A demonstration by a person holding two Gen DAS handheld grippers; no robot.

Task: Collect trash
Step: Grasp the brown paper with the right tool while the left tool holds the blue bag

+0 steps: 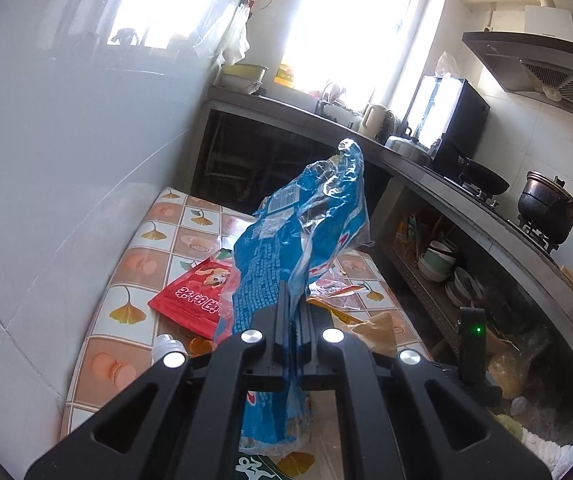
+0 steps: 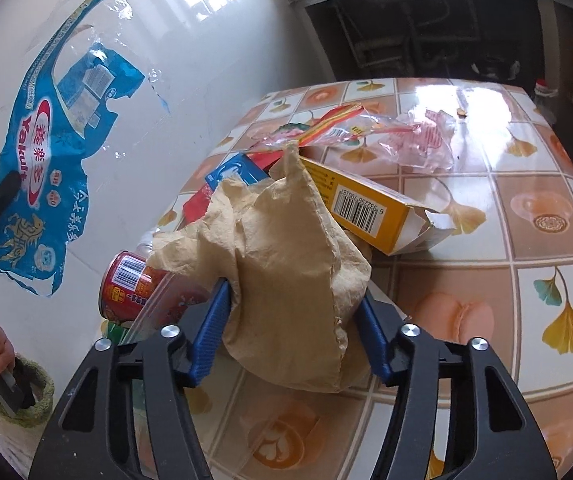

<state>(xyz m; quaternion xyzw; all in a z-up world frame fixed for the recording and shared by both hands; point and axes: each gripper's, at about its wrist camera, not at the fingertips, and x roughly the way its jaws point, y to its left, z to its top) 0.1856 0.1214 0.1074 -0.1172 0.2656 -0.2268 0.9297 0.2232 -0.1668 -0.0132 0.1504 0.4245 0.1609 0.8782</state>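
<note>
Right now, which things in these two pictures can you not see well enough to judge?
- Red can, right wrist view: the brown paper bag covers its far end.
- Yellow box, right wrist view: the same bag hides its left end.
- Blue wrapper, left wrist view: the left gripper hides its middle.
- Red packet, left wrist view: the wrapper covers its right side.
- Right gripper: whether its fingers press the bag is unclear.

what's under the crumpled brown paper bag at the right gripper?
Showing from under the brown paper bag: a yellow carton behind it, a red can lying at its left, and a red-and-blue packet. The tablecloth lies beneath. Anything directly below the bag is covered.
</note>
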